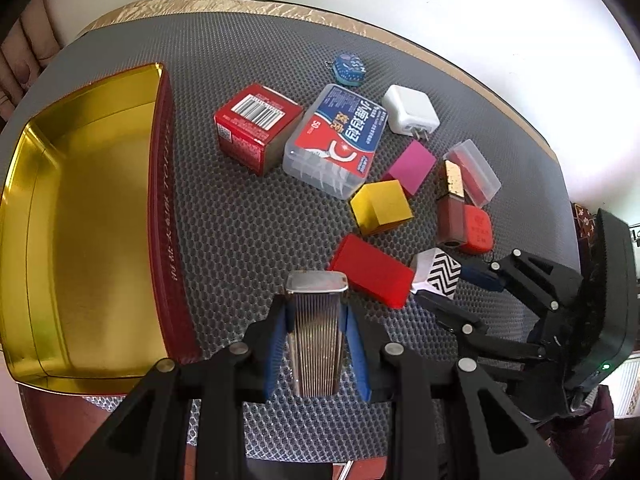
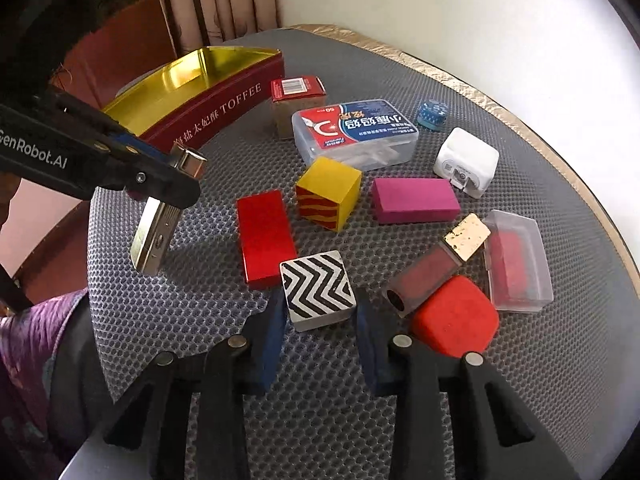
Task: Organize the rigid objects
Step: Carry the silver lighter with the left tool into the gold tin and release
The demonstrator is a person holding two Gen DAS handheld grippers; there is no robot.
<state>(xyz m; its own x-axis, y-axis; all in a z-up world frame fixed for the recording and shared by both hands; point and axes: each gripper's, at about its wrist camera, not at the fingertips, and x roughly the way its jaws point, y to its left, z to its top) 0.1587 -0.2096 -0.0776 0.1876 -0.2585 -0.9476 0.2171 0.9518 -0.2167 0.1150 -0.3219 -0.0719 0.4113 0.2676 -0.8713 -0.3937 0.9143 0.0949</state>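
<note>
My left gripper [image 1: 316, 332] is shut on a ribbed silver metal lighter [image 1: 316, 336] and holds it above the grey mat, just right of the open gold-lined toffee tin [image 1: 92, 216]. The lighter also shows in the right wrist view [image 2: 156, 224], lifted off the mat. My right gripper [image 2: 320, 328] is open around a black-and-white zigzag block [image 2: 318, 290], one finger on each side; it lies on the mat. The block also shows in the left wrist view [image 1: 438, 274]. A red block [image 2: 264, 236] lies just beyond it.
On the mat lie a yellow block [image 2: 328, 196], a magenta block [image 2: 414, 200], a floss-pick box [image 2: 356, 134], a red carton [image 2: 298, 104], a white charger [image 2: 466, 162], a blue round tin [image 2: 432, 114], a lipstick tube [image 2: 432, 268], a red rounded case [image 2: 456, 320] and a clear case [image 2: 516, 260].
</note>
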